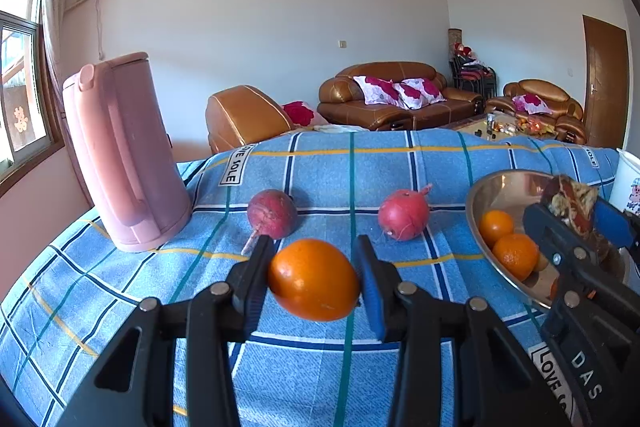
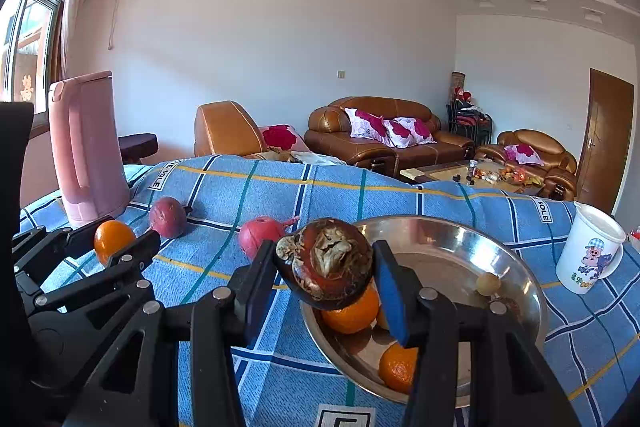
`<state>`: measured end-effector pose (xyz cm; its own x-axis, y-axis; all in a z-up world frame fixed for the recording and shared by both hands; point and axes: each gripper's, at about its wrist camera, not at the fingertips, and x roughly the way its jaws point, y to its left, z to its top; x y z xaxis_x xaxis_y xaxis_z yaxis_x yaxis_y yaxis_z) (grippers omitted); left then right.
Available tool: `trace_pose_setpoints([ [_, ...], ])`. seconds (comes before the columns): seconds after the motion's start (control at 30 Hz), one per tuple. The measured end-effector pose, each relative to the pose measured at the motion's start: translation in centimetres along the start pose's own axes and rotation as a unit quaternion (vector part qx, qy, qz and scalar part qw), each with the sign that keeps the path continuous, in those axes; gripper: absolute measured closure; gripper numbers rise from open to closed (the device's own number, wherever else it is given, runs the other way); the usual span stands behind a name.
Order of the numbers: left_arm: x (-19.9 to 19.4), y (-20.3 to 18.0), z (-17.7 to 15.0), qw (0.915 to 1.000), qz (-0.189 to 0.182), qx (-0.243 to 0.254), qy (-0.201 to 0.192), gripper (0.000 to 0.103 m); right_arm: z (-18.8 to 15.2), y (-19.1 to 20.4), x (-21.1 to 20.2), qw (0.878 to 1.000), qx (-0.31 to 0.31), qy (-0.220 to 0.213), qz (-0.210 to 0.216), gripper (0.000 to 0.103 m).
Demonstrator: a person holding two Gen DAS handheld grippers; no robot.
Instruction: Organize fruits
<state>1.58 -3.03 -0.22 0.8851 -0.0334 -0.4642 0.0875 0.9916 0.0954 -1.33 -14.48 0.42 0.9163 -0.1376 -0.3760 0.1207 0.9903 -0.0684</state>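
While your left gripper (image 1: 314,277) clamps an orange (image 1: 313,279) just above the blue checked cloth (image 1: 280,359) on the bench, your right gripper (image 2: 326,267) holds a dark brown fruit (image 2: 326,263) over the near rim of the steel bowl (image 2: 460,239). Brown sofas (image 2: 384,131) stand behind. Two oranges (image 2: 352,315) and a small pale fruit (image 2: 488,283) lie inside the bowl.

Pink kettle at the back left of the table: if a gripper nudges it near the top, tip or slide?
The pink kettle is tall with a narrow base, so a high push probably tips it. It stands on soft checked cloth, which likely grips rather than lets it slide. Whether it holds water cannot be seen.
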Motion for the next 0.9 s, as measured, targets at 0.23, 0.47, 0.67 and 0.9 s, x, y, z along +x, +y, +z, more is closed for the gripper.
trace_pose_setpoints([
  [0.23,-1.1,-0.9,-0.3,1.0000,0.002,0.004,-0.004,0.060,-0.3,-0.7,-0.8,1.000,-0.002,0.001,-0.003,0.052],
  [0.47,-1.6,-1.8,-0.5,0.9999,-0.007,0.008,0.000,0.060,-0.6,-1.5,-1.5,1.000,-0.012,0.002,-0.006,0.052],
  [0.67,-1.6,-2.8,-0.6,0.9996,-0.026,-0.004,0.011,0.060,-0.8,-3.2,-1.6,1.000,-0.011,0.005,-0.021,0.052],
  [0.9,-1.6,-4.6,-0.5,0.9991,-0.040,0.003,0.012,0.060,-0.8,-5.7,-1.3,0.999,0.001,0.010,-0.040,0.052],
])
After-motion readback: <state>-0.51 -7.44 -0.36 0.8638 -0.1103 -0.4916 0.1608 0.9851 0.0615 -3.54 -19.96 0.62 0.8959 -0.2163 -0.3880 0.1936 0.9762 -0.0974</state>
